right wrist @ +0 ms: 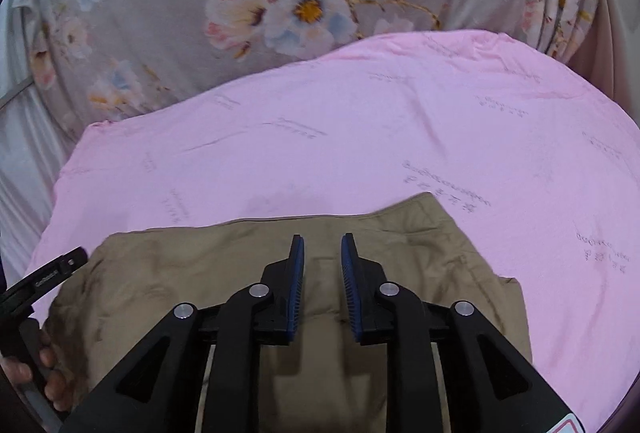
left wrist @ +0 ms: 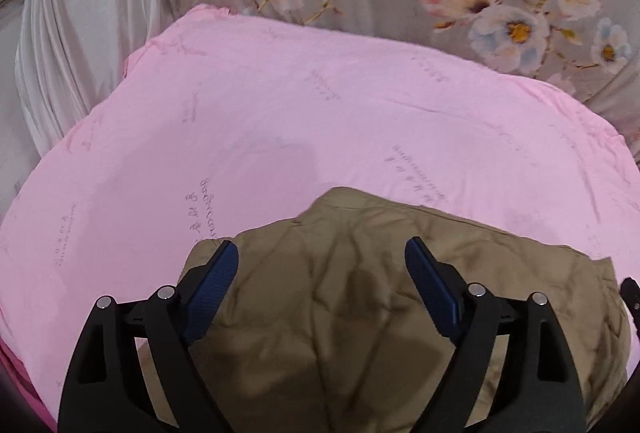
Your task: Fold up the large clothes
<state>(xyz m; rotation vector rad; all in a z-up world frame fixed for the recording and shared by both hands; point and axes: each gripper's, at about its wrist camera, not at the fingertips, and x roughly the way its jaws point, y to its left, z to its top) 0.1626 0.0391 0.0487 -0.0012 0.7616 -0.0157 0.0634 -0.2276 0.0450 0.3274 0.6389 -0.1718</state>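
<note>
Pink sheet (left wrist: 320,121) with faint printed lettering spread flat across the whole working surface, lightly creased. Behind it, grey cloth with big pale flowers (right wrist: 248,13) hanging like a backdrop; white pleated curtain (left wrist: 60,53) off to the left in the left wrist view. Near edge of the sheet: khaki garment (left wrist: 360,273), folded into a rough block, wrinkled, lying flat on the pink. Left gripper (left wrist: 322,253) poised above the garment's left part, blue pads spread wide, nothing between them, not touching the cloth as far as can be told. Right gripper (right wrist: 322,245) over the garment's middle, jaws parted only a little, empty gap showing khaki beneath. At the left rim of the right wrist view, a hand (right wrist: 48,373) wrapped around a black handle. Nothing else lying on the sheet around the garment.
</note>
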